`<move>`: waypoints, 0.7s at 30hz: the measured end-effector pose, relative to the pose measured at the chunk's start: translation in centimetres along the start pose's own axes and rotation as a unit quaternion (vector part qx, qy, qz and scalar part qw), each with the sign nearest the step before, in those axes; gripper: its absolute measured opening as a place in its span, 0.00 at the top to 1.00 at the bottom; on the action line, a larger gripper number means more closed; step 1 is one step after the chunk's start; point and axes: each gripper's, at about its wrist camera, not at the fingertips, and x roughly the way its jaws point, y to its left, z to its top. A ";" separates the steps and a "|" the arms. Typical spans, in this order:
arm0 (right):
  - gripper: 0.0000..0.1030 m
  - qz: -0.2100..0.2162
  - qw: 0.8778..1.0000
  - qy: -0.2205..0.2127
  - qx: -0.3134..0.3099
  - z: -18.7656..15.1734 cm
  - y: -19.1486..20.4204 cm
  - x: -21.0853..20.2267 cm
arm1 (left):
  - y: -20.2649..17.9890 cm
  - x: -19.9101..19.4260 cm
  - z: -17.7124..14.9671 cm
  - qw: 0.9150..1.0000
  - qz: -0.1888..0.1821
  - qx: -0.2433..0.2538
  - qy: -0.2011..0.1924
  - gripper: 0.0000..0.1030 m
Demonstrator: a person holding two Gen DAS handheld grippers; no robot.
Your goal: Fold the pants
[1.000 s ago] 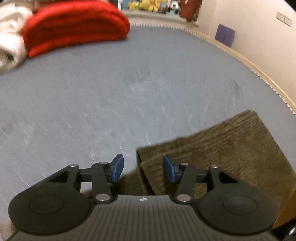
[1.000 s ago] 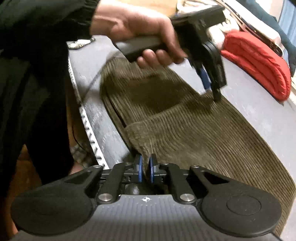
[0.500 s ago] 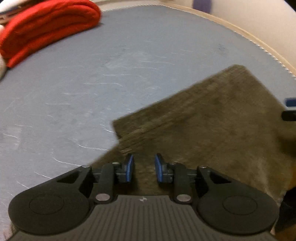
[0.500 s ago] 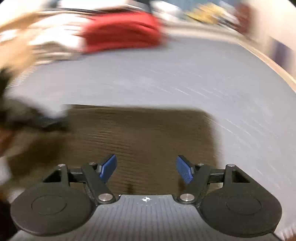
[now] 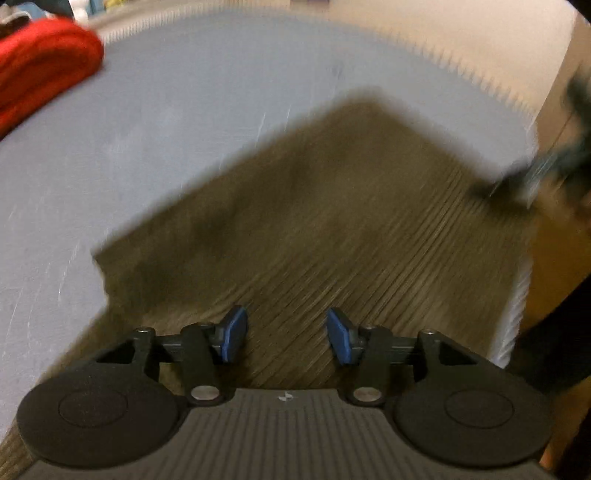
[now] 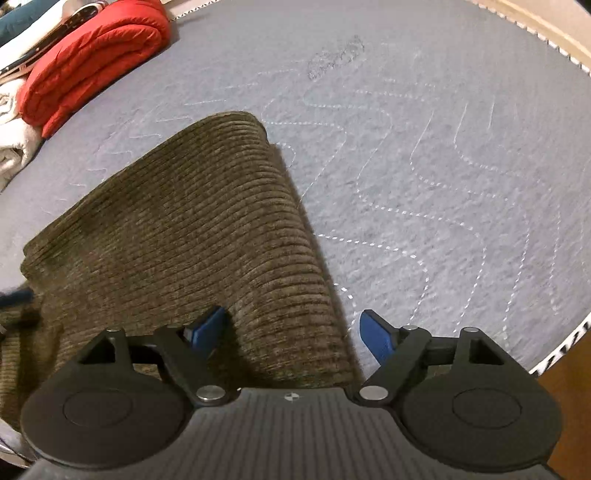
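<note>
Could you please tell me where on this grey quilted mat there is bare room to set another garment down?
The grey quilted mat is bare right of the folded olive corduroy pants, out to its stitched edge, and between them and the folded red padded jacket. The far-left corner is crowded with piled clothes.

Pants (image 6: pixel 192 236): olive-brown, ribbed corduroy lines. Bed cover (image 6: pixel 424 155): grey-blue, white dashed zigzag stitching, white toothed edge trim. Folded blanket (image 6: pixel 92 62): bright red. Towel (image 6: pixel 11 147) beside it: cream-white. Right tongs (image 6: pixel 291 332): black body, blue pads. Left tongs (image 5: pixel 286 334): same black, blue pads. Wall (image 5: pixel 461 33): pale beige.
</note>
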 end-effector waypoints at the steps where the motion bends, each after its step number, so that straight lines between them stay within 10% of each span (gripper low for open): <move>1: 0.24 0.006 1.000 0.005 0.001 0.1 0.2 0.2 | -0.2 0.0 0.0 1.000 0.001 0.007 -0.006 0.46; 7: 0.71 0.019 0.998 -0.030 -0.044 -0.1 1.6 -0.9 | -0.4 -3.7 0.5 0.997 -0.007 -0.032 -0.068 0.37; 10: 0.76 0.022 0.990 -0.084 -0.112 -1.1 3.8 -3.0 | -0.4 -5.3 1.0 0.990 -0.039 -0.082 -0.113 0.28; 14: 0.77 0.033 0.918 -0.228 -0.323 -5.8 10.3 -7.8 | -0.1 -7.4 2.5 0.967 -0.098 -0.145 -0.187 0.13; 18: 0.77 0.050 0.860 -0.280 -0.424 -10.3 14.8 -9.3 | -0.4 -8.7 3.4 0.942 -0.179 -0.181 -0.221 0.12; 21: 0.77 0.040 0.823 -0.301 -0.480 -12.9 16.8 -9.0 | -1.1 -8.6 3.7 0.948 -0.162 -0.180 -0.204 0.12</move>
